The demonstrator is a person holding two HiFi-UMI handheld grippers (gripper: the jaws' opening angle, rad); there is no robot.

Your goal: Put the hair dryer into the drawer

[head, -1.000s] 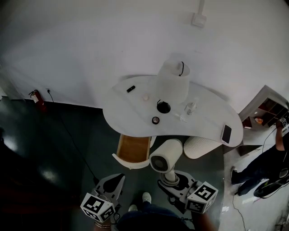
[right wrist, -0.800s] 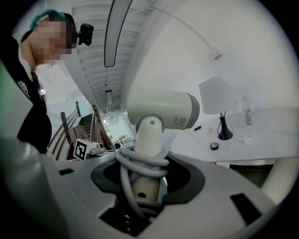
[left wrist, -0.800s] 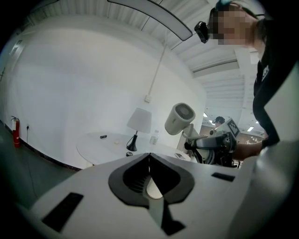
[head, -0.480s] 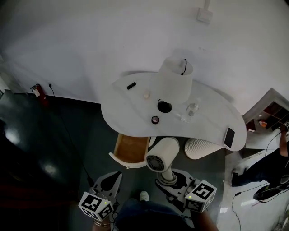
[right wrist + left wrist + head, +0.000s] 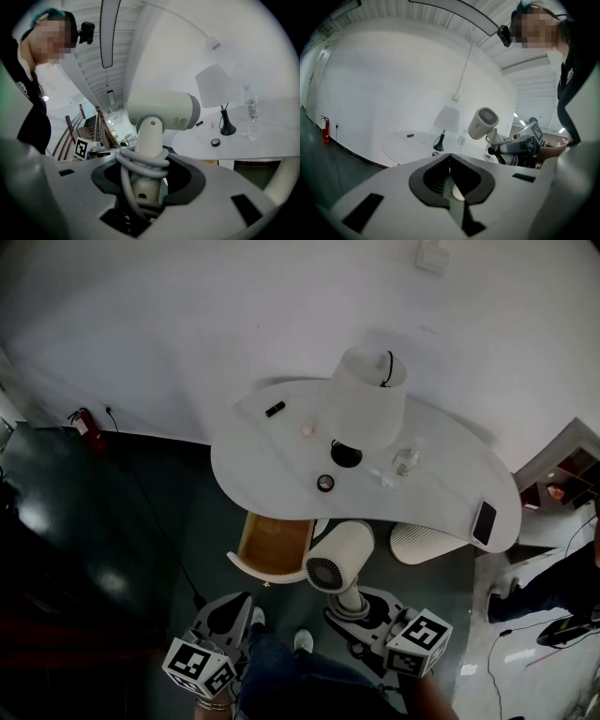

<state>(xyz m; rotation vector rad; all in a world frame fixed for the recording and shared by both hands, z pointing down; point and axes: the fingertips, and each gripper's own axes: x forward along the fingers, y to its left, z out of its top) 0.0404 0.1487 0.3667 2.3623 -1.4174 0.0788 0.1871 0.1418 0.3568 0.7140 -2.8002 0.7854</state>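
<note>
The white hair dryer (image 5: pixel 339 557) stands upright in my right gripper (image 5: pixel 356 607), just right of the open drawer (image 5: pixel 246 542) under the white table (image 5: pixel 272 451). The jaws are shut on the dryer's handle (image 5: pixel 147 140), which has its grey cord wound round it. The dryer's barrel (image 5: pixel 161 110) points away from me, its grille end toward me in the head view. My left gripper (image 5: pixel 230 615) hangs below the drawer's front, its fingertips (image 5: pixel 450 156) together with nothing held. The left gripper view shows the dryer (image 5: pixel 483 123) off to the right. The drawer's wooden inside looks bare.
On the table stand a white lamp (image 5: pixel 367 399), a clear bottle (image 5: pixel 403 465), a tape roll (image 5: pixel 325 483), a phone (image 5: pixel 485 521) and a small black object (image 5: pixel 275 409). A ribbed white cylinder (image 5: pixel 427 542) sits under the table. Another person (image 5: pixel 562 587) stands at the right.
The hair dryer and my right gripper have edged slightly left, closer to the drawer. My left gripper has shifted a little.
</note>
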